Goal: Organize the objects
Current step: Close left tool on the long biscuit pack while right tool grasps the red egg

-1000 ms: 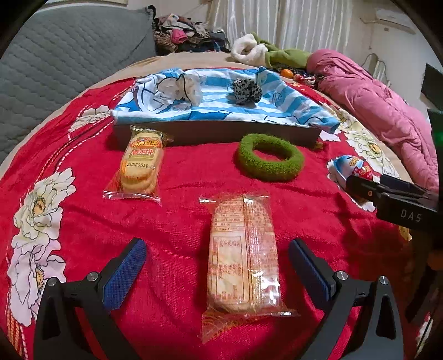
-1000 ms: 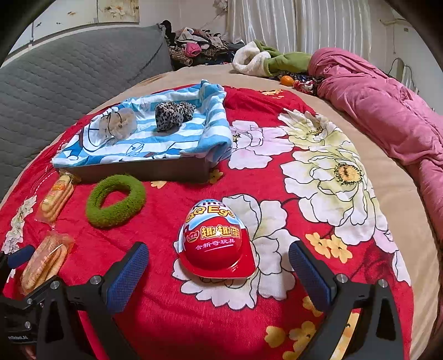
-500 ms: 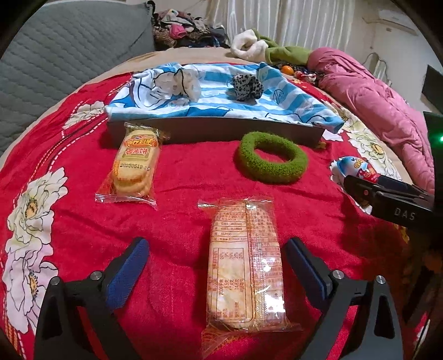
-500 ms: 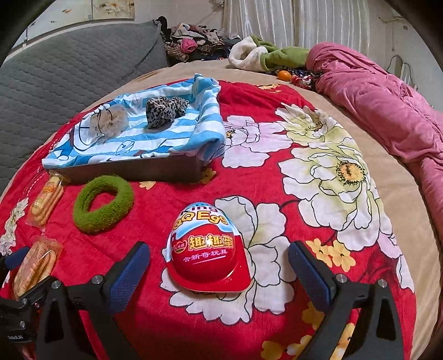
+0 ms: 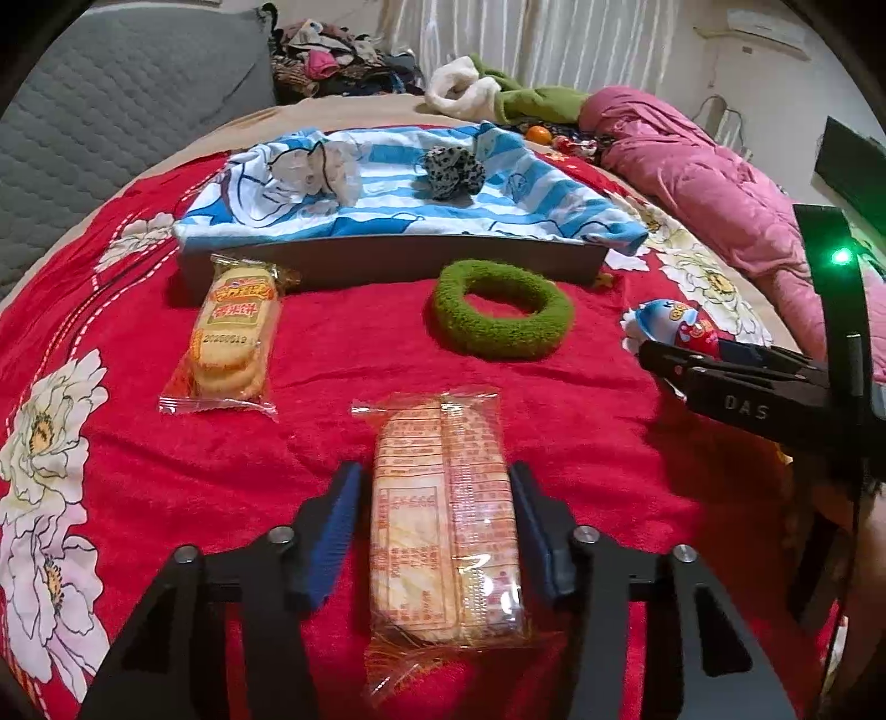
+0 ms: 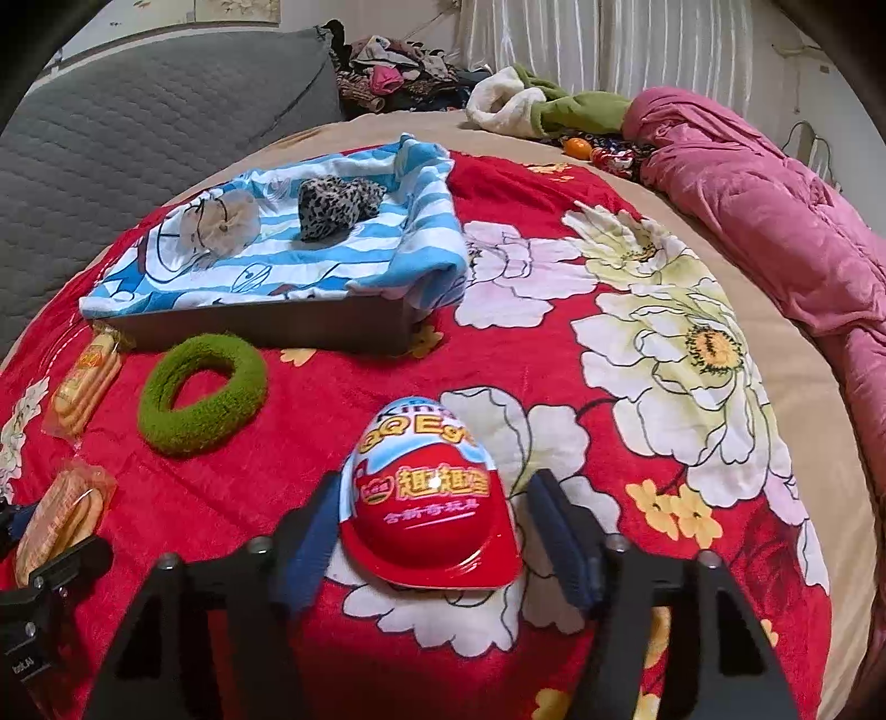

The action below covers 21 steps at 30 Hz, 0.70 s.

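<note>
Two grippers, left (image 5: 437, 534) astride cracker packet (image 5: 446, 515), right (image 6: 437, 534) astride egg toy (image 6: 429, 507).

A red blanket (image 6: 310, 487) printed with large pale flowers covers the bed, and tan bedding (image 6: 786, 387) shows along its right edge. A crumpled pink quilt (image 6: 775, 221) lies along that right side, a grey quilted headboard (image 6: 138, 127) stands at the left, and pleated white curtains (image 6: 598, 44) hang at the back. In front of the curtains sit a heap of clothes (image 6: 398, 72) and a white and green garment (image 6: 542, 105), with a small orange ball (image 6: 577, 146) just beside the quilt.
</note>
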### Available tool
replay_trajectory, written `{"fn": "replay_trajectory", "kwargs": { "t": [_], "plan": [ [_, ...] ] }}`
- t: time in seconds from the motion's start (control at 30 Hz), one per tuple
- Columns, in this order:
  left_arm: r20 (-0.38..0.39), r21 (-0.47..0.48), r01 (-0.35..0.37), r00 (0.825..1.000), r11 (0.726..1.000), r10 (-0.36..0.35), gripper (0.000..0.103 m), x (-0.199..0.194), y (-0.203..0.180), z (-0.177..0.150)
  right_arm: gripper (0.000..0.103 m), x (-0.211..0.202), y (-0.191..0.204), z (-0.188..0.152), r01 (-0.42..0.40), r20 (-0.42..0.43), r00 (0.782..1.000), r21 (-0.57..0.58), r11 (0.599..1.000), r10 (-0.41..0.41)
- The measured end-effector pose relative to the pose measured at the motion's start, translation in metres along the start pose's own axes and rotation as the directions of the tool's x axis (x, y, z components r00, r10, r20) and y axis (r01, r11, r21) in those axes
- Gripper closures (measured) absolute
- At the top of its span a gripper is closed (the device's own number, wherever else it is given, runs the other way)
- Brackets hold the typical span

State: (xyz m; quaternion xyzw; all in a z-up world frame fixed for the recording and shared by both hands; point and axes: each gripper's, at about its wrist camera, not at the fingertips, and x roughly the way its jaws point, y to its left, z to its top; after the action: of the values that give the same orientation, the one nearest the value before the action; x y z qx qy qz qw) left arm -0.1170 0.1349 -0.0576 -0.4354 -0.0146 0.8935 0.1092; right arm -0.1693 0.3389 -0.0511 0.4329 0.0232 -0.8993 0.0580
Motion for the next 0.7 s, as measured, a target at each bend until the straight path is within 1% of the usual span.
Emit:
{"fn": "replay_trajectory", "kwargs": {
  "t": [0.03,0.07,0.1,0.17,0.43,0.6,0.7],
  "plan": [
    [0.000,0.001,0.001,1.000,1.000,-0.001,0.055,0.000,0.000,0.000,0.045,0.000,0.002,0.000,-0.004,-0.002,1.000,-0.005,1.000,0.004],
    [0.000,0.002,0.004,1.000,1.000,-0.004,0.060,0.000,-0.001,0.000,0.046,0.000,0.003,-0.001,-0.008,-0.004,1.000,-0.008,1.000,0.008],
    [0.000,0.002,0.008,1.000,1.000,-0.008,0.062,-0.001,-0.001,0.000,0.047,0.000,0.004,-0.001,-0.009,-0.006,1.000,-0.011,1.000,0.009],
    [0.000,0.002,0.007,1.000,1.000,-0.007,0.062,-0.001,0.000,-0.001,0.047,0.000,0.006,-0.001,-0.006,-0.003,1.000,-0.016,1.000,0.005],
    [0.000,-0.016,0.023,1.000,1.000,-0.023,0.062,-0.003,0.002,-0.002,0.048,-0.008,0.008,-0.004,-0.033,0.011,0.999,-0.003,0.999,0.033],
    [0.020,-0.006,0.021,1.000,1.000,-0.021,0.062,-0.010,-0.001,0.000,0.048,-0.017,0.014,-0.008,-0.054,0.017,0.998,-0.006,0.999,0.054],
    [0.035,0.001,0.008,0.999,1.000,-0.008,0.062,-0.016,-0.002,0.002,0.048,-0.022,0.018,-0.010,-0.062,0.023,0.998,-0.011,0.998,0.062]
  ]
}}
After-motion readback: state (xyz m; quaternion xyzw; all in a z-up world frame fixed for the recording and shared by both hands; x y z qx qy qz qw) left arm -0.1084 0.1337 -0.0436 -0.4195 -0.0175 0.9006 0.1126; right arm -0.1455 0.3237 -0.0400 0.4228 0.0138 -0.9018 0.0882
